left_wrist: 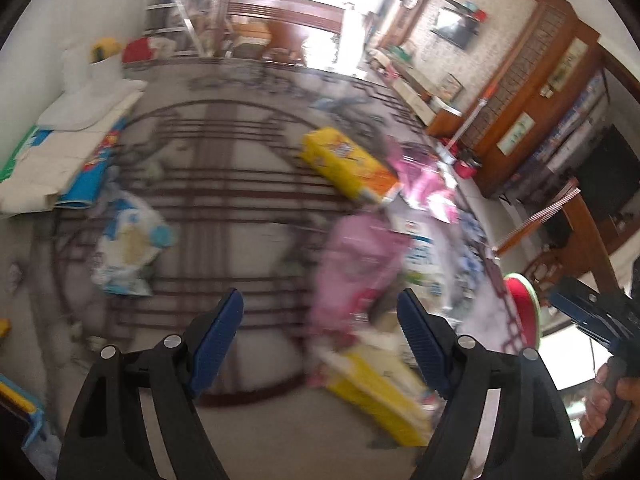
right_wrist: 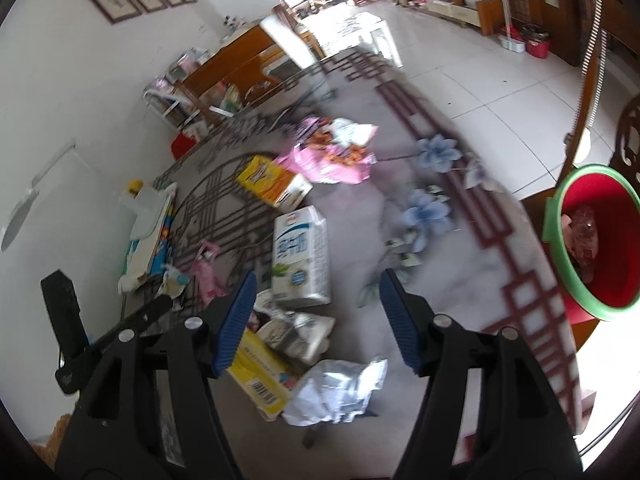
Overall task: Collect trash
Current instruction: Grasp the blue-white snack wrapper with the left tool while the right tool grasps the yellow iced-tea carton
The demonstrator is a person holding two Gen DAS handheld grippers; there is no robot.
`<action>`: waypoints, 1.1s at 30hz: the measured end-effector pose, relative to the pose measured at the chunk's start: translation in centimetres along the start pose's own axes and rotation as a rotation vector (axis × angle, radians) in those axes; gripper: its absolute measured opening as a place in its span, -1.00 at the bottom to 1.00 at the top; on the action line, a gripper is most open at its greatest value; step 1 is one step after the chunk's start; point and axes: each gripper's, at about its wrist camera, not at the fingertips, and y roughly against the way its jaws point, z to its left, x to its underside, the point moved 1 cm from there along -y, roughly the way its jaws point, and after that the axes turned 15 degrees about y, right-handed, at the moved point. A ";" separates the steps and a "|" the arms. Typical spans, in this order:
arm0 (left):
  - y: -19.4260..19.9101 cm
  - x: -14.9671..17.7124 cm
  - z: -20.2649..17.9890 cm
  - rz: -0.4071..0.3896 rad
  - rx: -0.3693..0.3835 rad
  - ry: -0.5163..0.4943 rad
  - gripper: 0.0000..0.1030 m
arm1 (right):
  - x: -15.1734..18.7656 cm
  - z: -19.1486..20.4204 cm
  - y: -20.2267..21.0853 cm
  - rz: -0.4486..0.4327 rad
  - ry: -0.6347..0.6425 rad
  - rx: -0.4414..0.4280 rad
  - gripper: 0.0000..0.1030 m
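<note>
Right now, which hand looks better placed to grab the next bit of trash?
Probably the right. Its open tool hangs over the crumpled silver wrapper, with the red bin on its side. The left tool, also open, is blurred.

**Open lane down the middle, litter on both flanks**

We see bare patterned tablecloth (right_wrist: 360, 216) between the white milk carton (right_wrist: 301, 258) and the blue printed flowers, a lane wide enough for a gripper. To its left the way is crowded: a yellow box (right_wrist: 274, 182), pink wrappers (right_wrist: 336, 156), and nearer us a crumpled silver bag (right_wrist: 340, 390). At the right table edge, the red bin (right_wrist: 596, 236) with its green rim stands close.
</note>
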 end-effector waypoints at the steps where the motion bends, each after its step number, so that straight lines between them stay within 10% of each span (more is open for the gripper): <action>1: 0.0 -0.5 1.0 -0.011 -0.020 0.001 0.47 | 0.0 0.5 -0.2 0.007 0.010 -0.003 0.20; 14: -4.6 -6.1 11.3 -0.016 -0.261 0.103 0.46 | -1.4 3.1 -4.1 0.104 0.080 0.002 0.20; 19: -6.8 -6.4 11.7 0.029 -0.262 0.110 0.29 | -3.3 3.6 -6.4 0.142 0.123 0.009 0.20; 26: -7.8 -6.1 11.3 0.029 -0.224 0.071 -0.52 | -7.3 4.7 -10.9 0.197 0.226 0.004 0.25; 33: -6.2 -5.9 10.7 0.000 -0.168 0.128 -0.54 | -12.6 7.6 -16.8 0.254 0.430 -0.007 0.39</action>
